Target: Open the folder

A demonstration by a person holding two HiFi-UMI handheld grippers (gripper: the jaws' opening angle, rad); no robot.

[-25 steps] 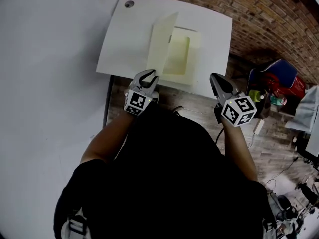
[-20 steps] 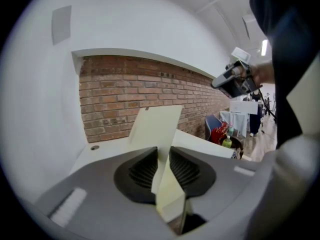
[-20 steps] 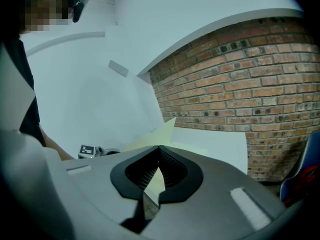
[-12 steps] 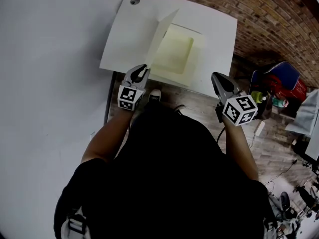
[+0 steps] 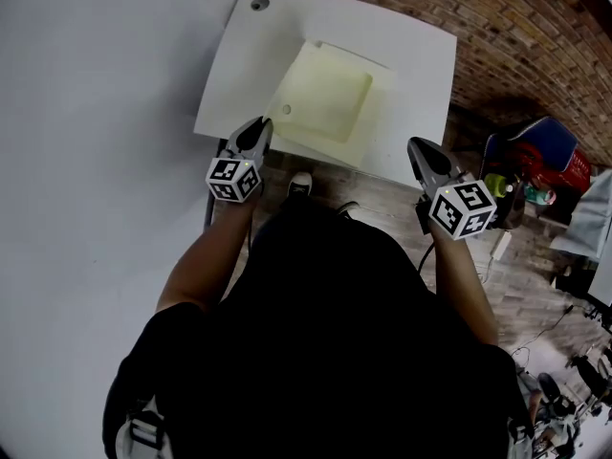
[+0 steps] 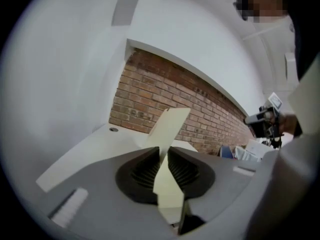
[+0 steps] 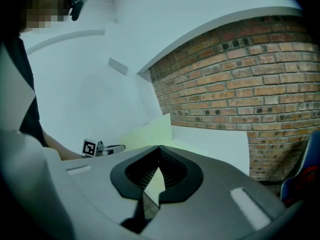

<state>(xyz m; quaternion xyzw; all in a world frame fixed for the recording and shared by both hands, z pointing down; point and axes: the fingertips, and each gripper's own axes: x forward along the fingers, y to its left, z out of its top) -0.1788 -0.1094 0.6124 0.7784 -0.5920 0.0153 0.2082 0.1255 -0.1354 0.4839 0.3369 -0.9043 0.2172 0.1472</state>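
While its ribbed jaws were pressed together on the pale yellow cover (image 6: 170, 126) of the folder (image 5: 330, 94), the left gripper (image 5: 256, 134) sat at the near left corner of the white bench (image 5: 244, 65). The bare left forearm (image 5: 206, 256) ran straight out to it from the person's black top.

The right gripper (image 5: 418, 147) hung off the near edge toward the right corner, its jaws closed tip to tip with nothing between them. The right forearm (image 5: 464, 285) was bent in close to the body.

The folder lay in the middle of the bench, closer to the near edge, with its base flat and its cover raised on the left side. In the left gripper view the cover rose upright out of the jaws and leaned a little right. From above the cover was foreshortened, and its join with the base was hard to make out.

The person's torso hid the floor below the near edge, apart from a white shoe (image 5: 299, 182). A round hole (image 5: 260, 3) marked the far left corner. A brick wall (image 6: 150, 84) ran behind the far edge, and blue and red clutter (image 5: 535, 151) stood well right of the bench.
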